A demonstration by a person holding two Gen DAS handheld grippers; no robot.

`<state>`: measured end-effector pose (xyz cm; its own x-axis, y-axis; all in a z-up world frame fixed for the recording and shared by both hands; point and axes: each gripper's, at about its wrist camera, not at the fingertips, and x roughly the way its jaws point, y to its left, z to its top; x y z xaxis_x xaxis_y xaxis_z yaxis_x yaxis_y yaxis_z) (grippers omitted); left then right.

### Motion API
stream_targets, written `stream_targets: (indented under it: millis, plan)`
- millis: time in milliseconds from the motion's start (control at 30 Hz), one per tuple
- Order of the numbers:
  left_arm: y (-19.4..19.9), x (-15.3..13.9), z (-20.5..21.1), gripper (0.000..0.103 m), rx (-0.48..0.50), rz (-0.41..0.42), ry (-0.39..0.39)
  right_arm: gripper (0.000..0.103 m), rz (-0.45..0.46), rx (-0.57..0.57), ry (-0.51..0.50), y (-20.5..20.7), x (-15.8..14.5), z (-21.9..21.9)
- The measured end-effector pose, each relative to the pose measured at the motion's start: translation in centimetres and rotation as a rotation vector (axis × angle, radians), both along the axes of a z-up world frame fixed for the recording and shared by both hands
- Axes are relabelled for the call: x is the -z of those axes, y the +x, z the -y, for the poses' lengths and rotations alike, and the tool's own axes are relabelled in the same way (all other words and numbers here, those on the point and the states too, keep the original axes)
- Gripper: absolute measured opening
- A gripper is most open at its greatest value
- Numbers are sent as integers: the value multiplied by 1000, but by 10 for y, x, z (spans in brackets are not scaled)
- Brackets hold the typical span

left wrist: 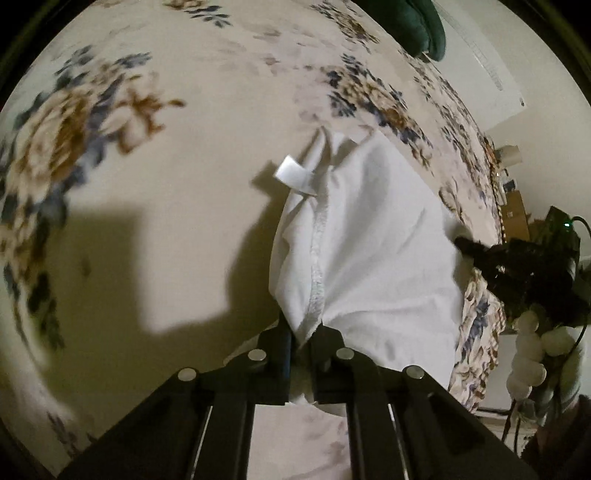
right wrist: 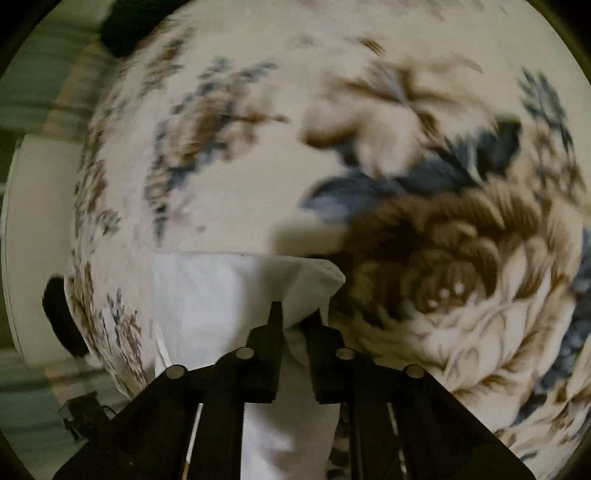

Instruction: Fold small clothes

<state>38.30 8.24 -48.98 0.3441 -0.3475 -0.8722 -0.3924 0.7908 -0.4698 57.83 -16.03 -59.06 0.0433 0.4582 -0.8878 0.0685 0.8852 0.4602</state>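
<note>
A small white garment (left wrist: 373,236) lies partly lifted over a floral bedspread (left wrist: 155,166), with a white label (left wrist: 293,173) sticking out at its far edge. My left gripper (left wrist: 304,332) is shut on its near seamed edge. In the left wrist view the right gripper (left wrist: 476,251) is at the cloth's right edge. In the right wrist view my right gripper (right wrist: 295,314) is shut on a bunched corner of the same white garment (right wrist: 221,291), which hangs to the left over the floral bedspread (right wrist: 443,258).
A dark green cushion (left wrist: 424,26) sits at the bed's far end. The bed's right edge (left wrist: 480,332) drops off to cluttered shelves and boxes (left wrist: 517,214). A white bobbled item (left wrist: 532,350) hangs by the right gripper's hand.
</note>
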Motion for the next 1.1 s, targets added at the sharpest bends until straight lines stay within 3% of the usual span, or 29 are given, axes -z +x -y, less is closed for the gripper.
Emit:
stream_targets:
  millis: [67, 167, 233, 267, 300, 367, 433, 533, 567, 600, 633, 667, 933, 1100]
  plan:
    - [-8, 2, -4, 5, -3, -8, 9, 10, 61, -27, -2, -1, -13, -4]
    - [-8, -2, -8, 5, -10, -1, 19, 10, 34, -94, -141, 8, -13, -8]
    - [-7, -6, -11, 5, -16, 12, 19, 12, 54, -111, -151, 14, -28, -13]
    - [-7, -6, -13, 5, -21, 14, 14, 20, 95, -131, -129, 17, -42, -19]
    - [-8, -6, -14, 5, -27, 15, 10, 36, 127, -170, -87, 20, -55, -30]
    - [-8, -3, -14, 5, -28, 9, 4, 59, 108, -280, -32, 34, -62, -65]
    - [-10, -3, -13, 5, -30, 8, 2, 59, 71, -386, -12, 46, -54, -101]
    - [-11, -4, -10, 5, -36, 11, 0, 59, 19, -572, -114, 65, -24, -159]
    - [-12, -4, -10, 5, -42, 14, -5, 59, -8, -609, -124, 67, -16, -168]
    - [-14, -4, -11, 5, -47, 15, -8, 51, -42, -654, -135, 68, -7, -181]
    - [-15, -4, -11, 5, -51, 16, -11, 37, -39, -683, -140, 68, -5, -188]
    - [-17, -4, -11, 5, -57, 15, -15, 8, -19, -720, -166, 67, -4, -196]
    - [-37, -5, -15, 5, -114, 2, -68, 5, 96, -816, -181, 45, -30, -230]
    - [-37, 12, -20, 5, -128, -36, -59, 5, 95, -885, -224, 35, -14, -258]
